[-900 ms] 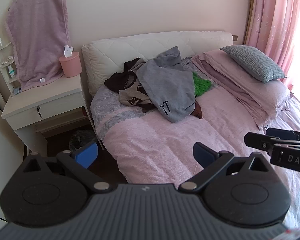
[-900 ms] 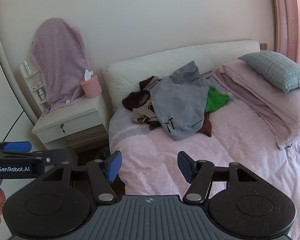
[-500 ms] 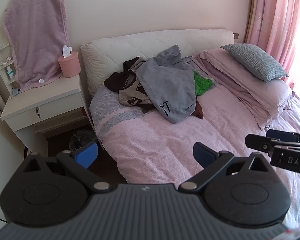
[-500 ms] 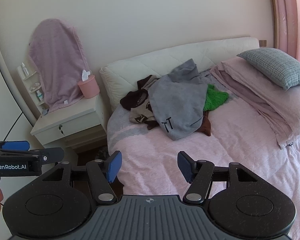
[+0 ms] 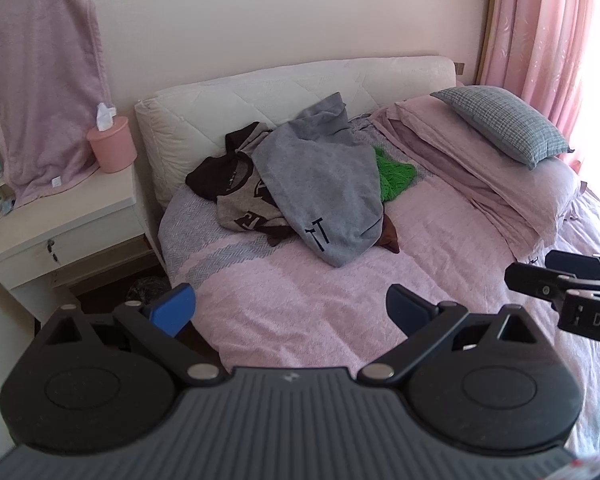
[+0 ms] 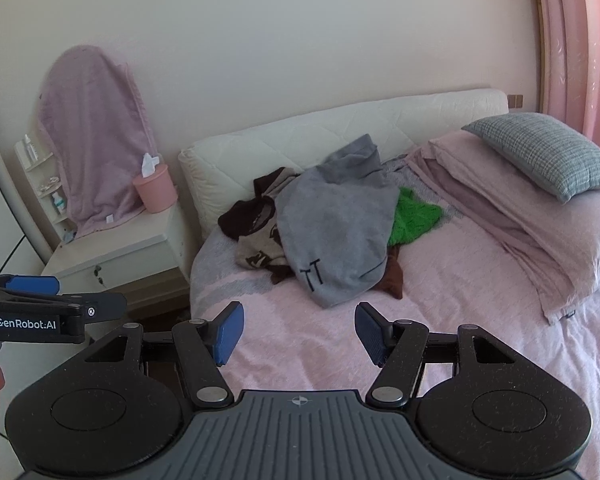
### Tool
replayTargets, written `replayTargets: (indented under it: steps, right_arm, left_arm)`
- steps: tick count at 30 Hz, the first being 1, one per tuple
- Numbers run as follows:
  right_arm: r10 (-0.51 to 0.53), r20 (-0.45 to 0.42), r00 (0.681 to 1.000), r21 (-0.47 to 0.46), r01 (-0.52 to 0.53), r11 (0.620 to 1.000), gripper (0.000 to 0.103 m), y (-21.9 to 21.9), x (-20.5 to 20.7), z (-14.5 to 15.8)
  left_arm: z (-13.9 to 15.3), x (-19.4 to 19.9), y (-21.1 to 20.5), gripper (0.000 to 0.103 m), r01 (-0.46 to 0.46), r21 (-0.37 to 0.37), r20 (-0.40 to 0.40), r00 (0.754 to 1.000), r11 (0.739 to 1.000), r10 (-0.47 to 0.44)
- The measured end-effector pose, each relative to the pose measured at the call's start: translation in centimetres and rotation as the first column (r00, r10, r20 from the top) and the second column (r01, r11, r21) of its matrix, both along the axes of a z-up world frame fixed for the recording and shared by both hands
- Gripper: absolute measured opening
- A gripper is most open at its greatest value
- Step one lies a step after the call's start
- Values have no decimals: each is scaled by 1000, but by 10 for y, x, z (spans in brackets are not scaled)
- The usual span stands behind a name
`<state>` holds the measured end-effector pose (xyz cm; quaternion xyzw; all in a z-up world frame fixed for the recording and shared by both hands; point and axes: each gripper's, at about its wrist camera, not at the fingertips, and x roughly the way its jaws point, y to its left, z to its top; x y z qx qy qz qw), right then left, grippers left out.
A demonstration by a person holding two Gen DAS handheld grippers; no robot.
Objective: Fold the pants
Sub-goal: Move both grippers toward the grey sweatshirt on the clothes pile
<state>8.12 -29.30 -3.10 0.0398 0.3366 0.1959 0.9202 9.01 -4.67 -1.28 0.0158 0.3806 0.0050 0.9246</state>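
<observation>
Clothes pile on bed, nightstand left.

One bed carried a heap of garments: one grey, one green, one beige-and-brown, one reddish-brown. There was one checked pillow, one pink tissue tub, one nightstand, and two tools.

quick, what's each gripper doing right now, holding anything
Left gripper: open, holding nothing, above the bed.
Right gripper: open, holding nothing, short of the clothes pile.
</observation>
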Motion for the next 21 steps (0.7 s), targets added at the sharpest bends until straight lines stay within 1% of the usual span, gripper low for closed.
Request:
replayTargets:
  steps: [4, 7, 12, 16, 21]
  right_arm:
    - [-24, -9, 1000, 4, 24, 1000, 59, 1, 27, -8]
    - [-49, -30, 998, 7, 49, 999, 59, 6, 53, -19]
    - [-83, -88, 993, 28, 86, 996, 59, 22, 106, -38]
    - [-94, -114, 989, 29, 98, 995, 59, 41, 150, -52]
    - [-127, -167, 978, 41, 135, 990, 59, 60, 205, -73]
  left_arm:
    - [-11, 41, 3, 100, 38, -7, -18, 999, 999, -39]
    - [-24, 78, 9, 100, 68, -22, -47, 997, 997, -69]
    - [-47, 141, 26, 100, 98, -31, -91, 991, 995, -100]
    - [-64, 191, 45, 99, 113, -44, -127, 985, 993, -118]
    - [-83, 250, 70, 98, 124, -59, -153, 979, 991, -132]
